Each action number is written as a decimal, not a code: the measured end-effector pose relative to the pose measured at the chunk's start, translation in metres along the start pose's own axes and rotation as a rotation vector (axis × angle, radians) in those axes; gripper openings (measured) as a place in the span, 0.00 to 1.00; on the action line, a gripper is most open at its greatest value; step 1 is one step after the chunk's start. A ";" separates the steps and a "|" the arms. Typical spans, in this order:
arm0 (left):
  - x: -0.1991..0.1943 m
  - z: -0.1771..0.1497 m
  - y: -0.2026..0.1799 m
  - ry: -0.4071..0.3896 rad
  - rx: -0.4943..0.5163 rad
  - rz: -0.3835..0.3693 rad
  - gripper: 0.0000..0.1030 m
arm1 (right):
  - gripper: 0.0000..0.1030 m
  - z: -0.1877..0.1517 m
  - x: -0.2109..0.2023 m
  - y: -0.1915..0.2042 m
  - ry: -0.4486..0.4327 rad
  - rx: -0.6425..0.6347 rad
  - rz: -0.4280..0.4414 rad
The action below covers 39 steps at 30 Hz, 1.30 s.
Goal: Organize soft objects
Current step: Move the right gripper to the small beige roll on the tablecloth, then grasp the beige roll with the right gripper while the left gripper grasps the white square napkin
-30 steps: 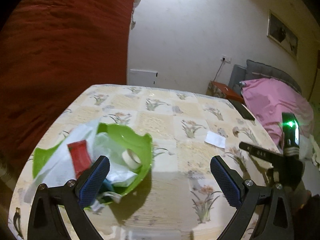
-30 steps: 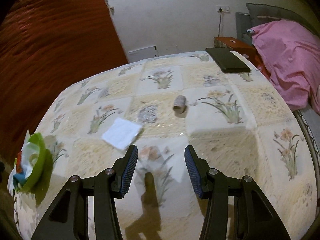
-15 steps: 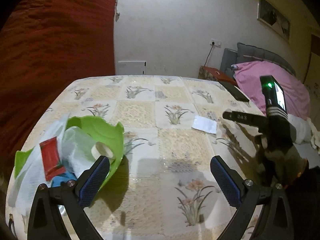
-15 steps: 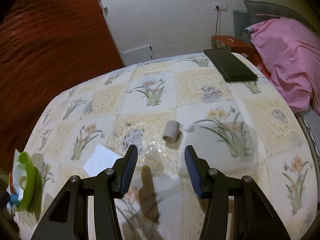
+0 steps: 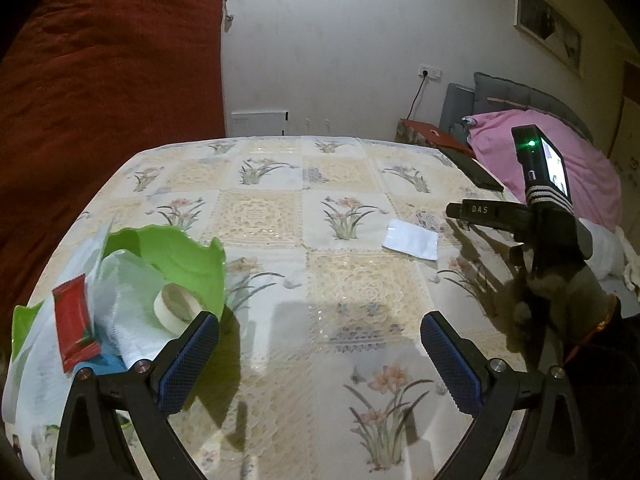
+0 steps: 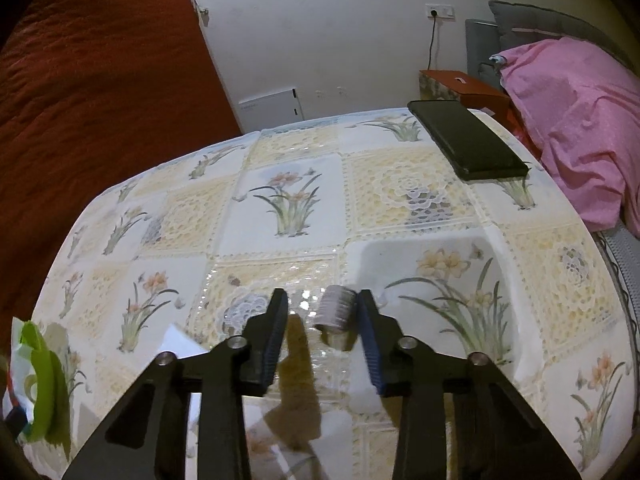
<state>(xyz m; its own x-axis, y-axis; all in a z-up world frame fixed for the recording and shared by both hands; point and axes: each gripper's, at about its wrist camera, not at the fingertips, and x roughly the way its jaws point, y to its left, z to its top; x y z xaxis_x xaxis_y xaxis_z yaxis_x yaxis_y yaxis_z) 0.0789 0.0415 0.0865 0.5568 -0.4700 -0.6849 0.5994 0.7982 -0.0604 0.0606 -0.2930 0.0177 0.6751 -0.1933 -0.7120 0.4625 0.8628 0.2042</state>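
Small roll [image 6: 335, 309] between right claw [image 6: 323, 334] (unclamped)

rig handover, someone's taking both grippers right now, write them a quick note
Left gripper: open, empty, hovering beside the green bowl.
Right gripper: open, fingers either side of the small fabric roll, not clamped.
Done: tape roll, red packet and white plastic wrap sit in the bowl.
Left: close on the roll, carry it to the bowl; the white square probably follows.

The green bowl [image 6: 40, 380] is cut off by the right wrist view's left edge, its contents indistinct.
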 end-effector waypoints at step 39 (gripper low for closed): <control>0.108 0.047 -0.070 0.122 0.122 -0.085 0.98 | 0.22 -0.039 -0.046 -0.039 -0.021 0.081 0.080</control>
<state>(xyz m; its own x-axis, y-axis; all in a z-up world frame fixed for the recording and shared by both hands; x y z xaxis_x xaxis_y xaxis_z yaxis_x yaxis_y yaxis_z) 0.1243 -0.0827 0.0503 0.4318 -0.4786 -0.7645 0.7104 0.7027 -0.0387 -0.0110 -0.2996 0.0156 0.7234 -0.1359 -0.6770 0.4511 0.8353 0.3143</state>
